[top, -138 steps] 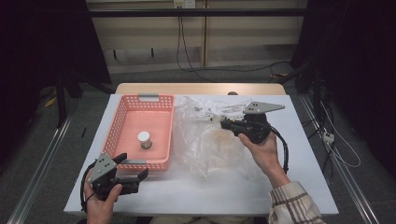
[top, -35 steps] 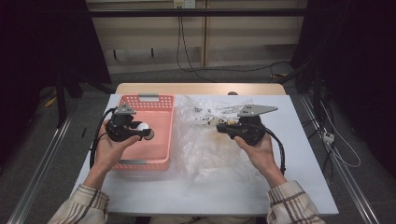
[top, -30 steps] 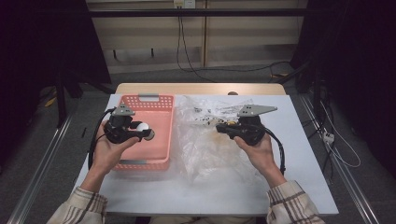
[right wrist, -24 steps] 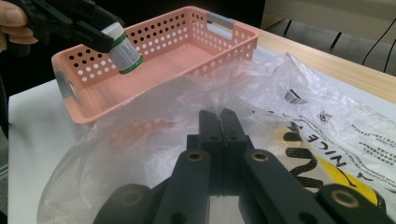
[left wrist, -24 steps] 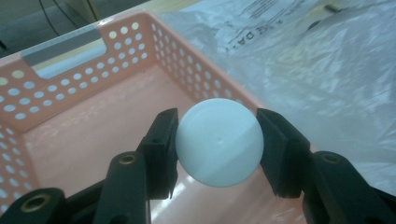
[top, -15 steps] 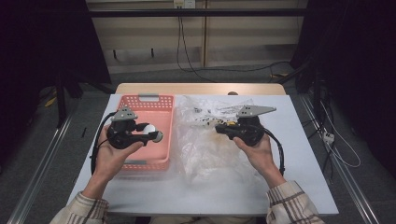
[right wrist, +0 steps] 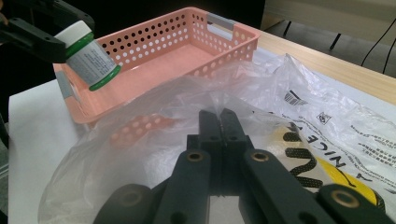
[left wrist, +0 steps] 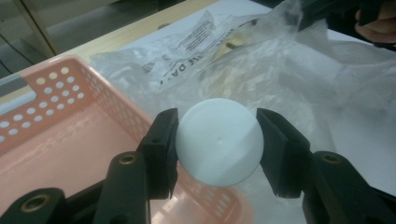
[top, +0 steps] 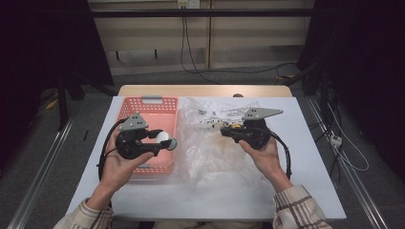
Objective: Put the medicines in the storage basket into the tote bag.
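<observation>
My left gripper [top: 162,140] is shut on a small white-capped bottle with green trim [top: 168,141], which hangs tilted above the right rim of the pink basket [top: 143,113]. In the left gripper view the white cap [left wrist: 218,142] sits squeezed between both pads. The right gripper view shows the bottle [right wrist: 88,56] at upper left. My right gripper [top: 224,132] is shut on a fold of the clear plastic bag [top: 215,155] and holds it raised. Its closed jaws [right wrist: 219,116] pinch the film [right wrist: 154,135].
The perforated basket [right wrist: 154,42] lies left of the bag on a white tabletop [top: 305,191]. Printed and yellow packaging [right wrist: 322,154] shows inside the bag. A wooden strip [top: 205,90] runs along the table's far edge, with cables on the floor beyond.
The left gripper came from the table's front left, took the bottle out of the basket, and has carried it rightward and slightly up toward the bag. The right gripper has stayed put.
</observation>
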Demonstrator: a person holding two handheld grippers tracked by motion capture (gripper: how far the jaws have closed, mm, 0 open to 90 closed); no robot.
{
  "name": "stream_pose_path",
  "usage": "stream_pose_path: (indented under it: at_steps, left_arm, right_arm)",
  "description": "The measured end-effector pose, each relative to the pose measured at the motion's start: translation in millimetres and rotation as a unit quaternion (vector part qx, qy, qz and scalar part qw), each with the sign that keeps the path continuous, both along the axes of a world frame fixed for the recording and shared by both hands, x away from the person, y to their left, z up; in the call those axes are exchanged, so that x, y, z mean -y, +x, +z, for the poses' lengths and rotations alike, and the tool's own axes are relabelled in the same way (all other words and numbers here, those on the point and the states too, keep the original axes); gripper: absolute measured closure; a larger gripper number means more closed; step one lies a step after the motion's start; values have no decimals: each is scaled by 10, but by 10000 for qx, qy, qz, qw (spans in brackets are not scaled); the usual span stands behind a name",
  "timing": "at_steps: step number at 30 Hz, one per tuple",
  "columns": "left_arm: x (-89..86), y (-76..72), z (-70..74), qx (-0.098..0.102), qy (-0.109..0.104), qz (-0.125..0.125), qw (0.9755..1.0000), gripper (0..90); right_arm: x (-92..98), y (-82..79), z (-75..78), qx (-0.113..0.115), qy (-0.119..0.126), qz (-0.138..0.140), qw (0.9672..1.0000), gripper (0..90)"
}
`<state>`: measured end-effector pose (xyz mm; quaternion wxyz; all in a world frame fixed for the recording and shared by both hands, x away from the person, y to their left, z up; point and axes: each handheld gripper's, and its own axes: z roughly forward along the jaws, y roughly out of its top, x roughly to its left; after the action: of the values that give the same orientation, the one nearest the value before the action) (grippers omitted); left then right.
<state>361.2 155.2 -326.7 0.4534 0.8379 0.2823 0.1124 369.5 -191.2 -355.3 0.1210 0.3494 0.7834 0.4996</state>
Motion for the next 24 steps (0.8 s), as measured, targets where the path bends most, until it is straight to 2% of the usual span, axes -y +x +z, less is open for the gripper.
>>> stream_pose_path:
  at_steps: [11, 17, 24]
  left_arm:
    - [232, -196, 119, 223, -137, -363, 9990, 511]
    - [400, -258, 127, 137, -224, -580, 9980, 511]
    - [729, -292, 108, 156, -206, -964, 9950, 511]
  right_arm:
    - [-15, 1, -5, 8, 4, 35, 10000, 900]
    - [-21, 2, -4, 9, -15, 42, 10000, 900]
    - [-19, 7, -9, 5, -13, 48, 10000, 900]
